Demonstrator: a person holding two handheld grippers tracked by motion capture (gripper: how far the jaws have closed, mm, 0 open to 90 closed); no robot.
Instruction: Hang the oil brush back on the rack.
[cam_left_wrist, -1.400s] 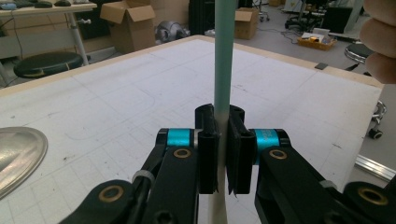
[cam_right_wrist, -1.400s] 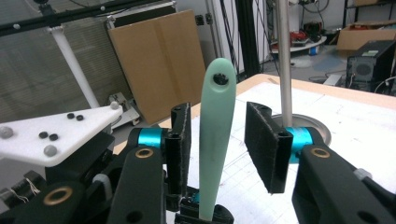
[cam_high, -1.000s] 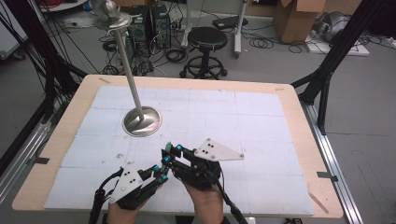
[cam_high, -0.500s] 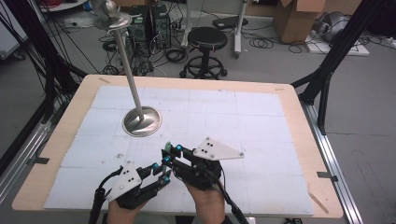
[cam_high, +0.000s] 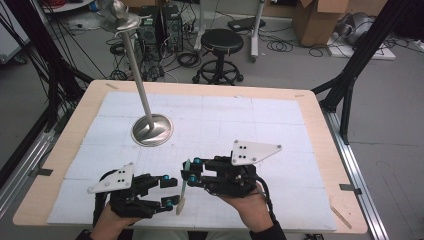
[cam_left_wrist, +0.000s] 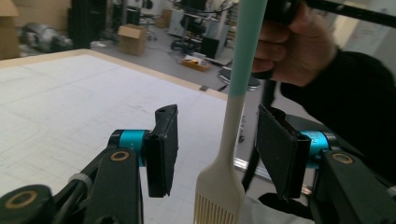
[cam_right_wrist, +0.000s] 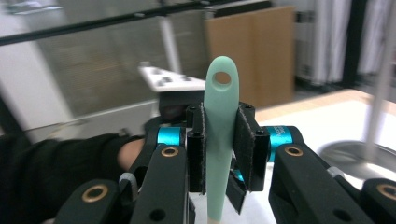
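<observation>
A brush (cam_high: 183, 187) with a mint-green handle and a cream bristle end hangs near the table's front edge. My right gripper (cam_high: 191, 170) is shut on the green handle (cam_right_wrist: 220, 112), with both pads pressed flat against it. My left gripper (cam_high: 170, 191) sits just left of it. Its jaws have just been opening, and the brush's cream neck (cam_left_wrist: 232, 121) stands between the pads (cam_left_wrist: 163, 149) without touching them. The bristles (cam_left_wrist: 212, 212) point down towards the left hand.
A metal stand with a round shiny base (cam_high: 152, 130) rises on a slanted pole (cam_high: 137, 75) at the table's left middle. A white gridded mat (cam_high: 260, 120) covers the wooden table (cam_high: 320, 125). A stool (cam_high: 221, 42), cables and boxes stand on the floor beyond.
The left jaws have opened off the brush, which stays in the right gripper. Both hands have shifted a little and risen slightly.
</observation>
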